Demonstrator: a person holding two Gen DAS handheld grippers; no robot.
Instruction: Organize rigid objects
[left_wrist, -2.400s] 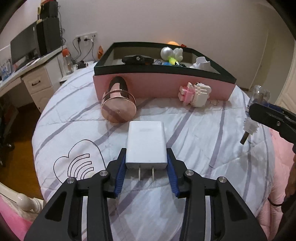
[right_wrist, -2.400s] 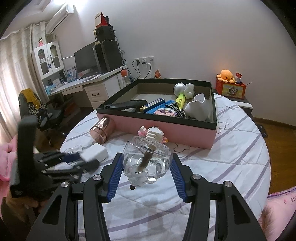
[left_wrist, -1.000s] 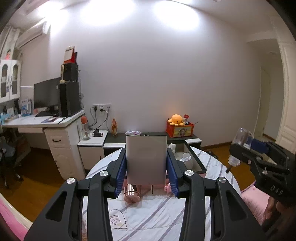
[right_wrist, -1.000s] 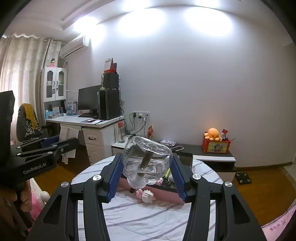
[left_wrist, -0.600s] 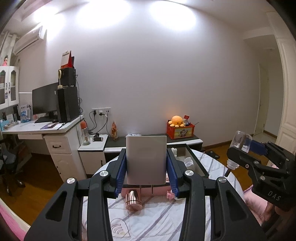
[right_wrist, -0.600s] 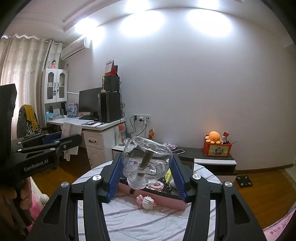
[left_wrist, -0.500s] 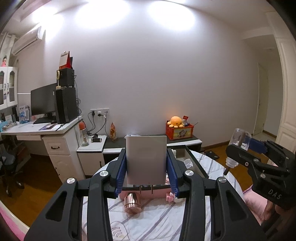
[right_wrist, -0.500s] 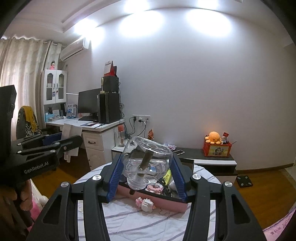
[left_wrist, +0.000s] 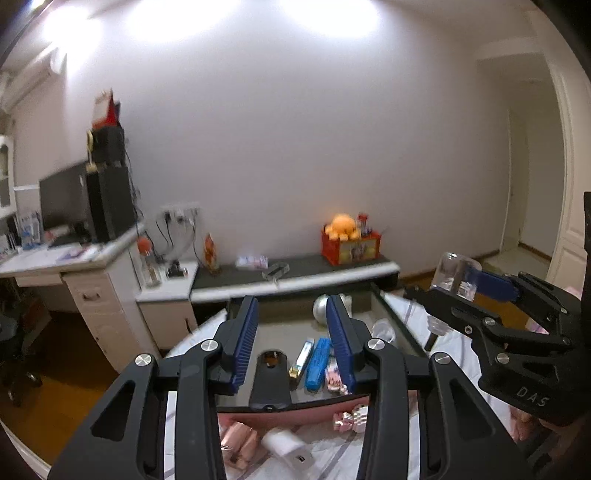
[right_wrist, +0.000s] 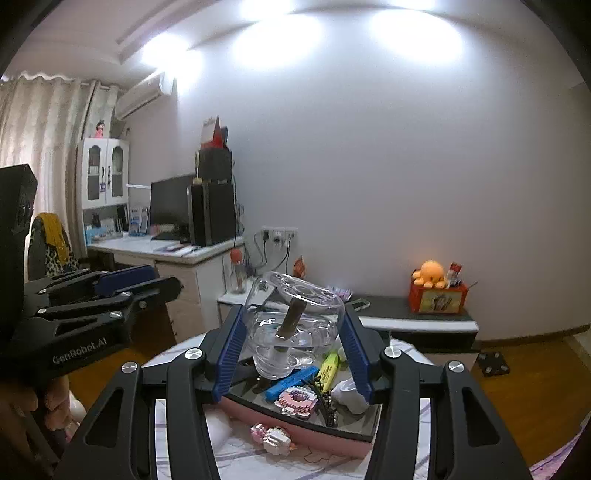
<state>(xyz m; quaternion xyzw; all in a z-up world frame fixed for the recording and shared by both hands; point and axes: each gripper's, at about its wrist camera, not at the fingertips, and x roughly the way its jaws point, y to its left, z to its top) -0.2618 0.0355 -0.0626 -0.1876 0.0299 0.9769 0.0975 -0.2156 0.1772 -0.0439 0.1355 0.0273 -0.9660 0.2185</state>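
Note:
My left gripper (left_wrist: 291, 339) is open and empty, high above the pink box (left_wrist: 295, 411). The white charger (left_wrist: 286, 446) lies on the bedspread in front of the box, beside the rose-gold cylinder (left_wrist: 238, 441). My right gripper (right_wrist: 293, 354) is shut on a clear glass bottle (right_wrist: 291, 325) with a brown stem inside, held above the box (right_wrist: 295, 428); it also shows at the right of the left wrist view (left_wrist: 456, 280). The box holds a blue case (left_wrist: 317, 363), a black item (left_wrist: 269, 384), a silver ball (left_wrist: 321, 308) and a yellow highlighter (right_wrist: 328, 365).
A pink-and-white block toy (right_wrist: 271, 437) lies on the striped bedspread in front of the box. A white desk (right_wrist: 166, 251) with a monitor stands at the left. A low dark shelf (right_wrist: 417, 321) with an orange plush stands behind.
The left gripper has opened and the white charger has dropped onto the bedspread in front of the box. Both views tilted down a little. The right gripper still holds the glass bottle.

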